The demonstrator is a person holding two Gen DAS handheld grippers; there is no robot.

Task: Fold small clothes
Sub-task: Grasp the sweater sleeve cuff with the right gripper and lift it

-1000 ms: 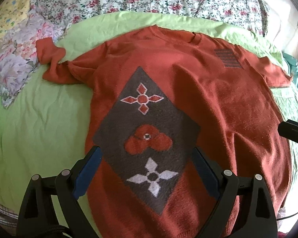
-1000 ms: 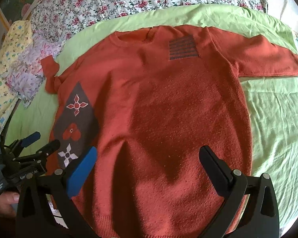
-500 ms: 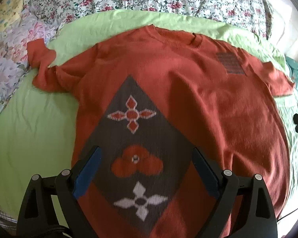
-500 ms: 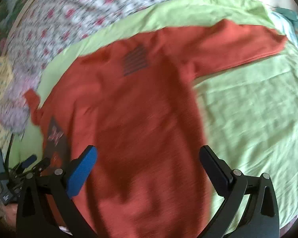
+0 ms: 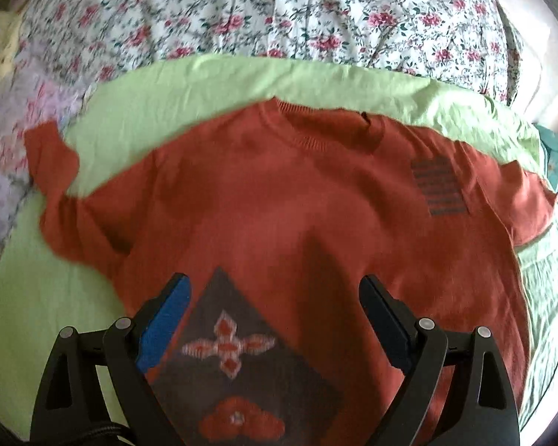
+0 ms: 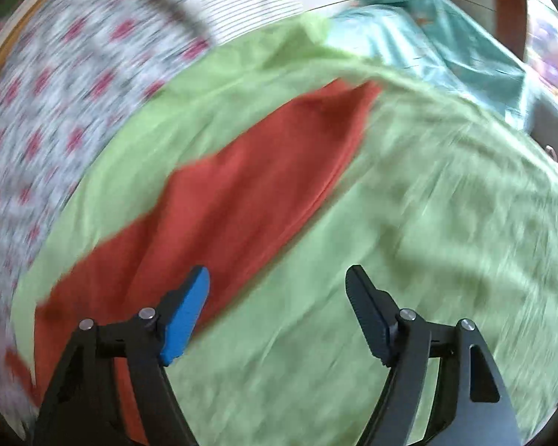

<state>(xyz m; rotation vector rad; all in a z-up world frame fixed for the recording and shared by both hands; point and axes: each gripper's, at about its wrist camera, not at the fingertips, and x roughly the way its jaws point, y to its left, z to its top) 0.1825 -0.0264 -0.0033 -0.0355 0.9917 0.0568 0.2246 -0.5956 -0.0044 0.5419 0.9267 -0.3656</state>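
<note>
A rust-red sweater (image 5: pixel 297 215) lies flat, front up, on a light green sheet (image 5: pixel 48 297). It has a dark diamond panel (image 5: pixel 241 364) with flower motifs and a striped patch (image 5: pixel 439 186) on the chest. Its left sleeve (image 5: pixel 52 163) is crumpled. My left gripper (image 5: pixel 275 297) is open and empty above the top of the diamond panel. My right gripper (image 6: pixel 279 286) is open and empty, next to the sweater's right sleeve (image 6: pixel 249 193), which stretches away over the sheet (image 6: pixel 409 241). The right wrist view is motion-blurred.
A floral bedspread (image 5: pixel 279 11) covers the far side of the bed and shows in the right wrist view (image 6: pixel 55 93). A pale patterned cloth (image 5: pixel 7 171) lies at the left. A teal cloth (image 6: pixel 446 48) lies beyond the sheet's right edge.
Both grippers have moved. The left one has advanced up the sweater toward the collar. The right one has swung right, from over the body to the right sleeve. Both stay open.
</note>
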